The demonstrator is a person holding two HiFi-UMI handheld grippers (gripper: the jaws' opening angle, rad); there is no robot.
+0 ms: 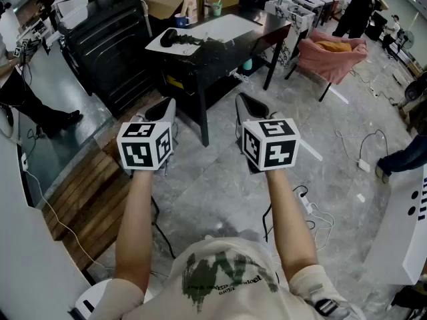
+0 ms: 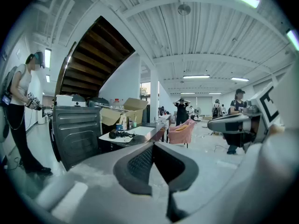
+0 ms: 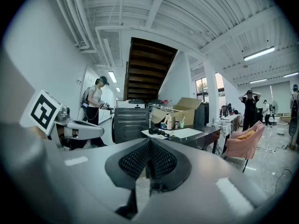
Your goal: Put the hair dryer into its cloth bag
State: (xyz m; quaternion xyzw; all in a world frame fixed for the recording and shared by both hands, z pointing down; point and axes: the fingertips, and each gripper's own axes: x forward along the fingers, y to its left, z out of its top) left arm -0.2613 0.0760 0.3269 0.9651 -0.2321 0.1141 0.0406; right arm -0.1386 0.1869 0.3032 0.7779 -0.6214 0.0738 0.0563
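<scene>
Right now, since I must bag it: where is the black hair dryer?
In the head view, top centre, the black hair dryer lies on the white sheet at the dark table's left end.

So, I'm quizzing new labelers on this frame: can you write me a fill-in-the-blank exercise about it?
1. The left gripper and right gripper both have ___ jaws, holding nothing.
2. The hair dryer lies on a ___ sheet on the dark table.
3. The armchair beside that table is ___.
Missing words: shut; white; pink.
</scene>
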